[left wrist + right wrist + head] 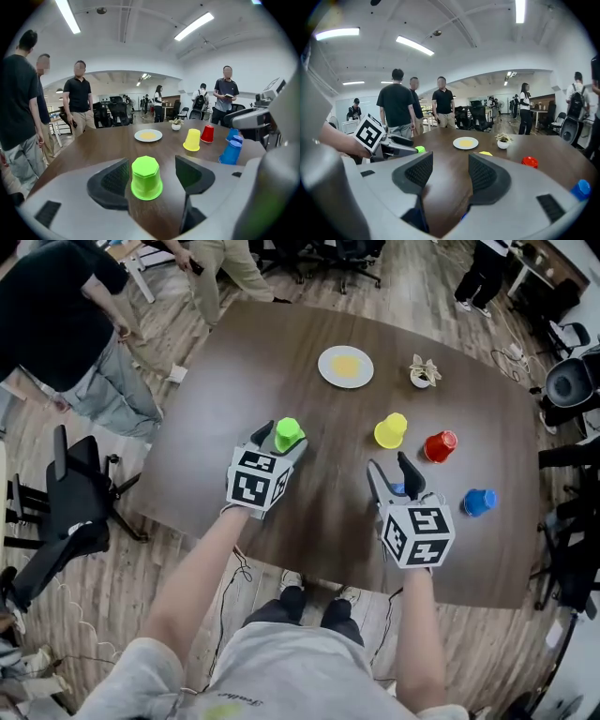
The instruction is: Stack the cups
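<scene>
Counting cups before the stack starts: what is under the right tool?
A blue cup stands under the right tool, upside down on the table. In the head view only a sliver shows between the open jaws; the tool covers the rest.

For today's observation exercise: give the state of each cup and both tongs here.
Green plastic cup: upside down, unstacked.
Yellow plastic cup: upside down, unstacked.
Red plastic cup: upside down, unstacked.
Two blue plastic cups: upside down, apart.
Left tongs: open around green cup, not touching.
Right tongs: open, gripping nothing.
</scene>
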Demonstrator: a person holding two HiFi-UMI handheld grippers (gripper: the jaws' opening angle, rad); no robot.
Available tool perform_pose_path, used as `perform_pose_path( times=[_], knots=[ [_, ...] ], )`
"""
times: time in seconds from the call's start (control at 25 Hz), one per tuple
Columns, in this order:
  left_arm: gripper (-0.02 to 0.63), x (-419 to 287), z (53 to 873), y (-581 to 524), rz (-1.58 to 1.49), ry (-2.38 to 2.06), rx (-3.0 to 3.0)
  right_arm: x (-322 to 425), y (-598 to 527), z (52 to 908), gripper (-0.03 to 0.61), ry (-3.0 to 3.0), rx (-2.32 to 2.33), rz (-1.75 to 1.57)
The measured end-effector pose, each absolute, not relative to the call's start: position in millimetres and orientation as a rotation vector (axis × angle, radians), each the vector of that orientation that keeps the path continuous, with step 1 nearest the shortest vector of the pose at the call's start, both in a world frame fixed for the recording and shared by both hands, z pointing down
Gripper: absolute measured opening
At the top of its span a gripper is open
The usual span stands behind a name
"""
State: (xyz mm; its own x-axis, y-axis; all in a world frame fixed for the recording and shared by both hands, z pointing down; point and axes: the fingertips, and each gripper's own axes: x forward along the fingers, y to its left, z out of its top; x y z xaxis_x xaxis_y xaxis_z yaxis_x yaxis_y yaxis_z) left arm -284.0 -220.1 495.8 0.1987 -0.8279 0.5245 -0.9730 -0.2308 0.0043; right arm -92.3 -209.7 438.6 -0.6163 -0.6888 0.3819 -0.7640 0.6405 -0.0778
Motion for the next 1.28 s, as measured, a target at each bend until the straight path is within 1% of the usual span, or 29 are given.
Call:
perform_pose_path(
  times=[0.24,0.28,0.36,0.4,0.56,0.88,1.08,1.28],
  knots=[
    [0.316,-299.7,525.9,-233.6,0.644,-1.607,2.127,-96.3,-213.3,439.6,0.224,-2.504,1.230,0.352],
    [0.306,-301.0,527.8,-234.9,0.647,-1.599,2.128,-94.7,-213.7,438.7,0.224,-2.499,1.245,0.355],
    [0.225,-299.7,529.0,-236.6,0.652,-1.581,2.139,-89.1,-214.2,437.7,0.224,-2.484,1.276,0.360],
    [0.222,-295.9,528.6,-237.1,0.653,-1.567,2.150,-84.5,-214.2,437.6,0.224,-2.473,1.296,0.361],
    [0.222,-259.3,517.3,-236.0,0.631,-1.495,2.234,-60.1,-214.4,437.3,0.224,-2.435,1.378,0.369],
    [0.225,-155.1,505.6,-207.4,0.647,-1.320,2.411,-9.4,-205.4,438.5,0.224,-2.389,1.471,0.393],
    [0.225,-120.7,511.8,-195.0,0.668,-1.265,2.429,11.4,-199.2,438.8,0.224,-2.384,1.486,0.398],
    [0.225,-101.2,515.4,-190.5,0.690,-1.253,2.432,26.6,-194.7,439.6,0.224,-2.390,1.485,0.409]
  ],
)
